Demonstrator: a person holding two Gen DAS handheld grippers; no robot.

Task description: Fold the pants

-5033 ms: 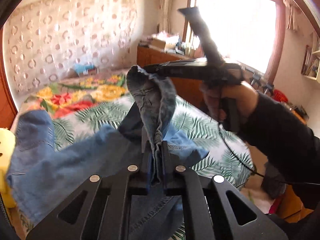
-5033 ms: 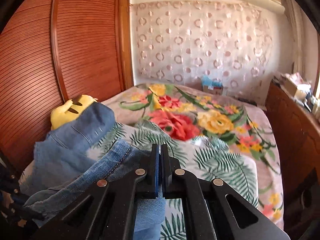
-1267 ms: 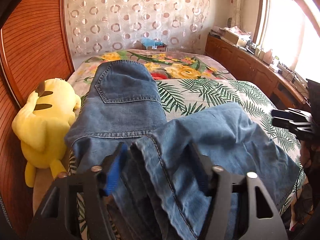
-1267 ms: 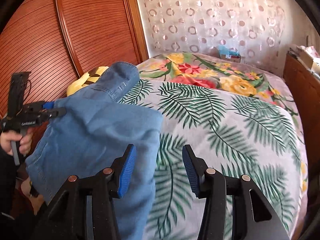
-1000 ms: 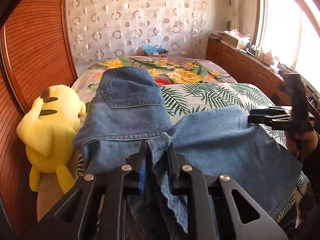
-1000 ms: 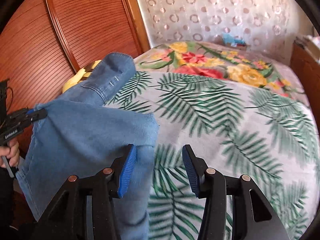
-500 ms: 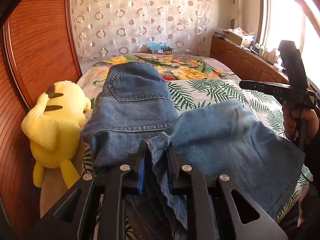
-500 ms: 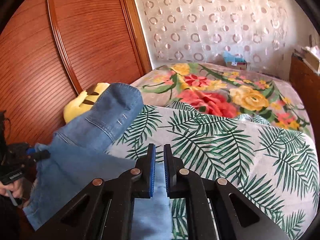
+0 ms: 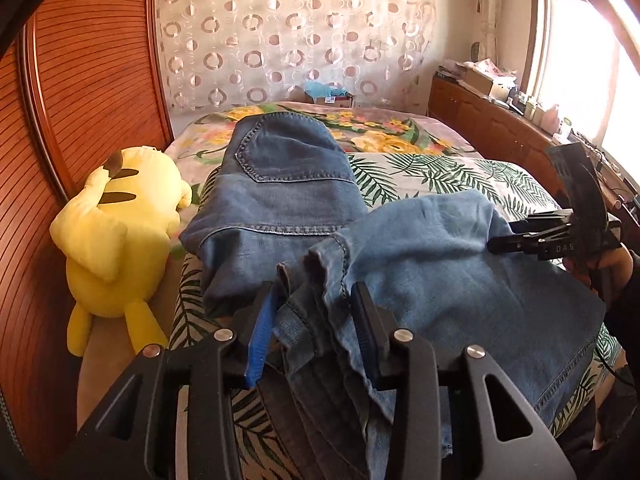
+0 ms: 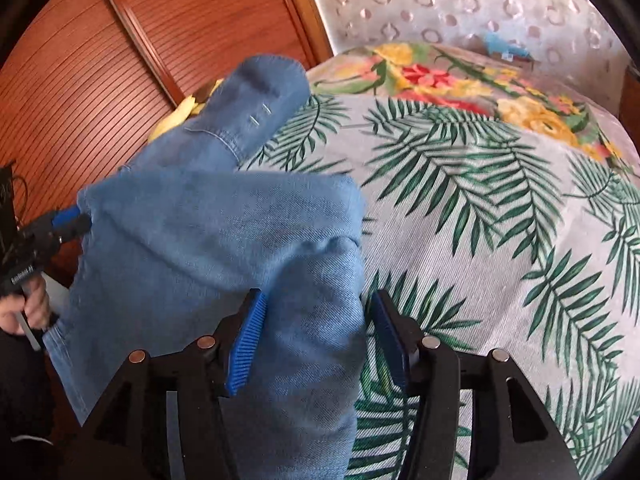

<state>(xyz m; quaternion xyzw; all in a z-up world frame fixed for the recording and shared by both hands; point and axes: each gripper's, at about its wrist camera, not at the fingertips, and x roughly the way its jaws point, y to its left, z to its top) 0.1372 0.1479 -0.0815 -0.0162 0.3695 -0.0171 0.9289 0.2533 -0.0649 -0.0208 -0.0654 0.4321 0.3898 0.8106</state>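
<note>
- The blue jeans (image 9: 288, 196) lie on the bed (image 9: 440, 168), along its left side just beside the yellow plush toy (image 9: 116, 232), which sits against the ribbed wooden wardrobe door (image 9: 80, 80).
- Their long axis runs from the near edge of the bed, away from the plush toy's feet, toward the patterned curtain (image 9: 288, 40); the seat end with the stitched back pocket (image 9: 288, 152) points at the curtain.
- The leg part is doubled back over itself near the foot of the bed, making a wide, lighter blue layer to the right of the plush toy; its hemmed edge lies nearest the person.
- The left gripper (image 9: 312, 320) points down at the bunched hems (image 9: 320, 260), close to the plush toy's legs. Its jaws are opening; folds of denim lie between the blue pads, which stand clear of the cloth.
- The right gripper (image 10: 316, 336) is at the far side of the fold from the plush toy. Its jaws are opening too, a hump of denim sitting between them without being pinched.
- From the left wrist view, a hand (image 9: 600, 264) in a dark sleeve holds the right gripper's handle above the fold's edge.
- From the right wrist view the jeans' curtain end looks rounded, the plush toy peeking out behind it.
</note>
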